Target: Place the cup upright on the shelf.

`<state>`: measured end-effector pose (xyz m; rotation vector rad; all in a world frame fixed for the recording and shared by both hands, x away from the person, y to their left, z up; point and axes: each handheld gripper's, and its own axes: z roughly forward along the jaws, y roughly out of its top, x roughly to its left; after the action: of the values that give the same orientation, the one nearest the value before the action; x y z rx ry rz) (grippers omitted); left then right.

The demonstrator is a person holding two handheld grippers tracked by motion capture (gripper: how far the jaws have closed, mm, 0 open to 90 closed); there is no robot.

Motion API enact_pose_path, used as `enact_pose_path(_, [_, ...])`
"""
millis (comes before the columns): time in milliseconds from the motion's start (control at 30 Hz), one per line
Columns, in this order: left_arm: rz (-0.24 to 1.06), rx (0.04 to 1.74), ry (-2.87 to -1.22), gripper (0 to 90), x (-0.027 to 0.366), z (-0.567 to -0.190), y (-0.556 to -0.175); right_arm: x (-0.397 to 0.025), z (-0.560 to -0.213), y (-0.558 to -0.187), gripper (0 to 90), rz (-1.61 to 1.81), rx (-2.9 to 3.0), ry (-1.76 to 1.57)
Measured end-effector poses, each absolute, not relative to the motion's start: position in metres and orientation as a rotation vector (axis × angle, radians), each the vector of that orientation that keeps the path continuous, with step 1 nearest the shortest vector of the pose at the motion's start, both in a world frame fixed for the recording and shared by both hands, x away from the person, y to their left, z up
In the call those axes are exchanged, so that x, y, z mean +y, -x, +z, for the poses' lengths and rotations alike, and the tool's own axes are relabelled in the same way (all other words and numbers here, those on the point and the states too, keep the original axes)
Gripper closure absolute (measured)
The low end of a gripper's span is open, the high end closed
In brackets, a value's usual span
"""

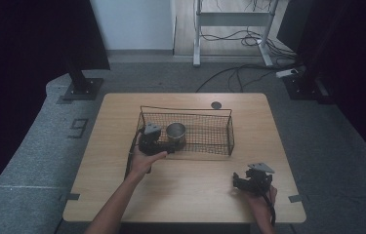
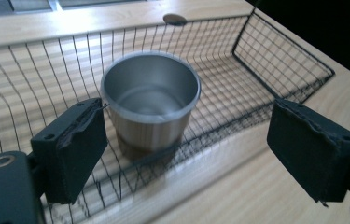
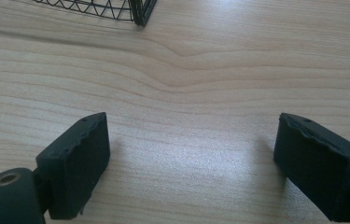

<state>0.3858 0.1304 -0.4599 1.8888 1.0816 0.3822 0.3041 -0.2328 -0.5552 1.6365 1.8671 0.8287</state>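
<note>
Steel cup [image 2: 150, 105]: round, brushed, empty, upright inside wire basket [image 2: 284, 60]. Left hand-held gripper [image 2: 189, 149] jaws apart, near cup. Right hand-held gripper [image 3: 191, 163] jaws apart over the surface [image 3: 200, 84].

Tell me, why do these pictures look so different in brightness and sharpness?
High view: dim, dark at both sides, the metal cup small in the wire basket. Left gripper view: brighter, cup rim shiny, near jaws soft. Right gripper view: pale sheen on the table between the open jaws.

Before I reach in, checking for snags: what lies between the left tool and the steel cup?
Only the black wire basket's near wall separates the open left tool from the round steel cup, per the left gripper view.
</note>
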Motion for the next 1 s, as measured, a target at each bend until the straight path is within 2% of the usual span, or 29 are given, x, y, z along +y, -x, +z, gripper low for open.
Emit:
enact_pose_path(300, [0.428,1.091,-1.926,12.9,0.144,-0.476,-0.355,-0.233,-0.555,-0.304,10.9,0.83,1.87,-1.633])
enact_pose_path(1000, [0.337,1.12,-1.977,14.4,0.162,-0.533,-0.306,-0.233,-0.555,-0.304,11.1,0.831,1.868,-1.633])
